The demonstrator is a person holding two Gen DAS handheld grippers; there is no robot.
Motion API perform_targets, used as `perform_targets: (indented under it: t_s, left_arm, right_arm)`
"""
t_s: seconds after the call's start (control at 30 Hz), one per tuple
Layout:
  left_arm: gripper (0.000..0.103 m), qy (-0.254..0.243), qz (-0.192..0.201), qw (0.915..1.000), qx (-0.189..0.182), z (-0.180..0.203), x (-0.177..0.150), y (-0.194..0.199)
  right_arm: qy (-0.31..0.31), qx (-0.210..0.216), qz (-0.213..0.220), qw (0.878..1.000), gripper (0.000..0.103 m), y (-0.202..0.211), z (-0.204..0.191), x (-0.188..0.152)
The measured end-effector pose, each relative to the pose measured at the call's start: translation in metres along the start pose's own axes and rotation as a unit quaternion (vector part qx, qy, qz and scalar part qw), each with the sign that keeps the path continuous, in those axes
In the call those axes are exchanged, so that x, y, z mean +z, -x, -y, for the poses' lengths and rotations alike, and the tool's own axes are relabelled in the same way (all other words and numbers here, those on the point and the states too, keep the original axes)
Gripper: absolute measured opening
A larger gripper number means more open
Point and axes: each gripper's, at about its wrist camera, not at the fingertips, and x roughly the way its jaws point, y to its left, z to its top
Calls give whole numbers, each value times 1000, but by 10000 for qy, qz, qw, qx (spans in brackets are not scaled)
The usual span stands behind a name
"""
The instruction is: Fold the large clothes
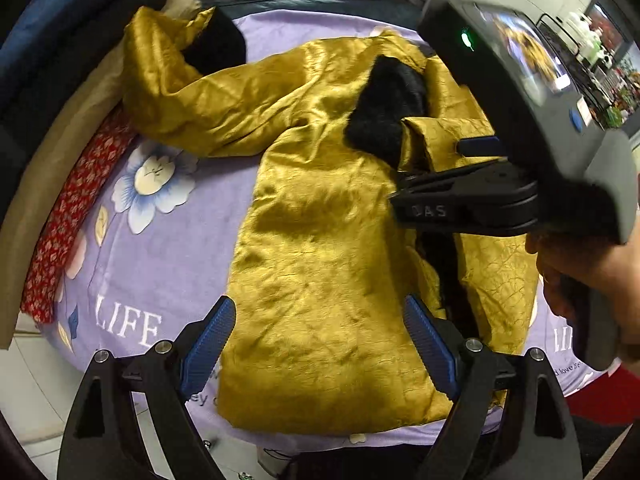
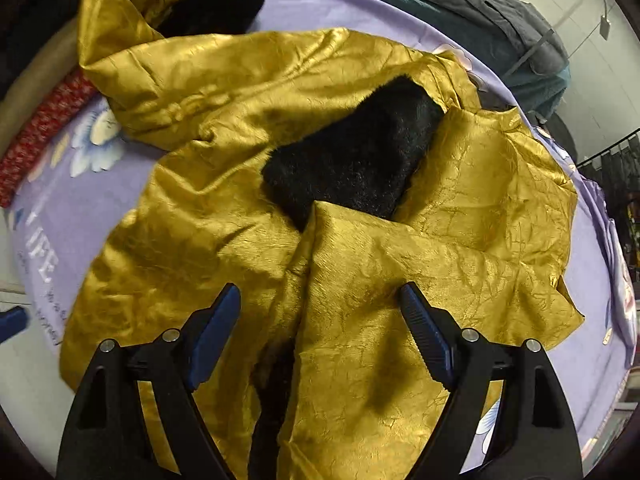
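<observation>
A large gold satin jacket (image 1: 316, 264) with black fur cuffs (image 1: 384, 112) lies spread on a lilac flowered sheet (image 1: 120, 264). One sleeve stretches to the far left, the other is folded across the chest. My left gripper (image 1: 320, 340) is open and empty above the jacket's lower hem. My right gripper (image 2: 320, 340) is open and empty just above the folded sleeve (image 2: 360, 280), next to its fur cuff (image 2: 352, 160). The right gripper's body (image 1: 520, 128) also shows in the left wrist view, over the jacket's right side.
A red patterned cloth (image 1: 68, 216) and a tan cloth (image 1: 44, 176) lie along the sheet's left edge. Grey and teal garments (image 2: 500, 12) are piled at the far side. White floor tiles (image 1: 36, 392) show beyond the near left edge.
</observation>
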Motion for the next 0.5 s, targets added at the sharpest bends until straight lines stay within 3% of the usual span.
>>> perform_targets:
  t_s: [0.03, 0.07, 0.1, 0.2, 0.3, 0.5]
  left_arm:
    - [83, 18, -7, 10000, 19, -3, 0, 0]
    - [83, 43, -17, 10000, 31, -6, 0, 0]
    - [83, 62, -29, 10000, 29, -9, 0, -1]
    - [83, 40, -92, 9999, 51, -15, 2, -7]
    - [83, -132, -117, 9998, 65, -12, 8, -13]
    - [83, -621, -73, 9980, -84, 15, 30, -22]
  right_arm:
    - [-52, -80, 52, 9999, 47, 0, 4, -2]
    - [-182, -33, 123, 9998, 27, 2, 14, -7]
    - [-346, 162, 183, 9991, 13, 5, 26, -13]
    - [-728, 150, 436, 9963, 6, 23, 58, -32]
    - [-1457, 169, 578, 9875, 5, 49, 108, -74]
    - [-3050, -216, 77, 9521, 3, 78, 203, -206]
